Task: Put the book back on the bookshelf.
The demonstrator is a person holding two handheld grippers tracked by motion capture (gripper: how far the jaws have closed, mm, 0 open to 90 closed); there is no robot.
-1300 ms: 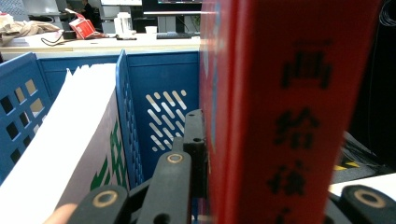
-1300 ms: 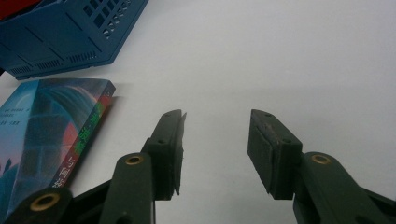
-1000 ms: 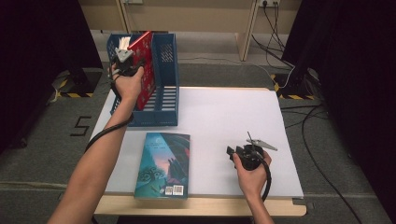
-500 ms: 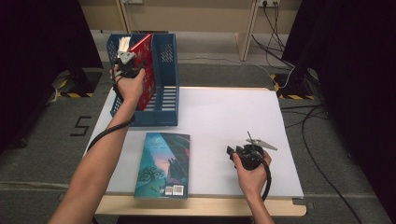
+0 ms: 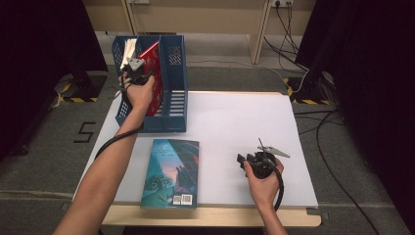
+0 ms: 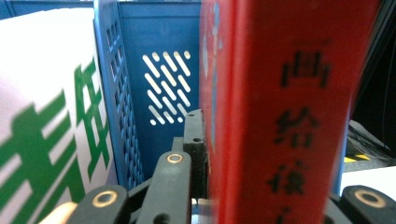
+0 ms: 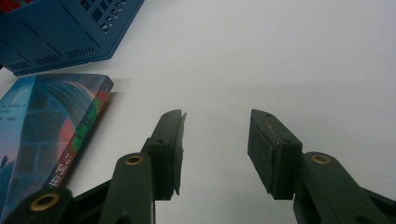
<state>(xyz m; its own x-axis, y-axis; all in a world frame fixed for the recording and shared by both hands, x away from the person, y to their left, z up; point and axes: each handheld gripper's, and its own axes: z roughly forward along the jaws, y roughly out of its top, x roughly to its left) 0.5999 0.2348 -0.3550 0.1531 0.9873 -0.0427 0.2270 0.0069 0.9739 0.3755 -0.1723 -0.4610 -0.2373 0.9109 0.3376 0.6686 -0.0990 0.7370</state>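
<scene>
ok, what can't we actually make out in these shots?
- Left tool view: the red book hides one jaw, and its lower spine characters are cut off by the bottom edge.
- High view: the hand covers the left tool, so the grip is unseen.
- High view: the title of the book on the table is too small.
- Right tool view: the blue rack is cut off by the top edge.

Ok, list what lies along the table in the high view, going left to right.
Blue file rack with the left gripper holding a red book in it → teal book lying flat → right gripper, open, resting on the white table.
</scene>
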